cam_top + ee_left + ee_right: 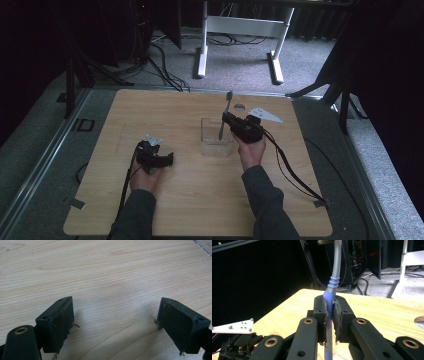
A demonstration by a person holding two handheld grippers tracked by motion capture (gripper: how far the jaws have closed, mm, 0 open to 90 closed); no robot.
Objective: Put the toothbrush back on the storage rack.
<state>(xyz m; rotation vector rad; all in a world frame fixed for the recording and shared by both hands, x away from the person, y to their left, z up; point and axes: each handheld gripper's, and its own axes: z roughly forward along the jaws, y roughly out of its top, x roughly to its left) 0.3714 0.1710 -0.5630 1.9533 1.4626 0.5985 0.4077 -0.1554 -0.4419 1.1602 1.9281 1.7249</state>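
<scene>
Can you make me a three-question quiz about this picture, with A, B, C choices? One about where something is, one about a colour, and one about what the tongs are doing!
1. Where is the clear box?
A. on the wooden table
B. on the grey floor
C. in the person's lap

2. What colour is the grip part of the toothbrush?
A. red
B. blue
C. green

3. What are the left tongs doing?
A. squeezing a spoon
B. holding the box
C. open with nothing between them

Answers: 1 A, the high view shows it on the tabletop. 2 B, the right tongs pinch a blue grip below a grey neck. 3 C, bare wood lies between the jaws.
</scene>
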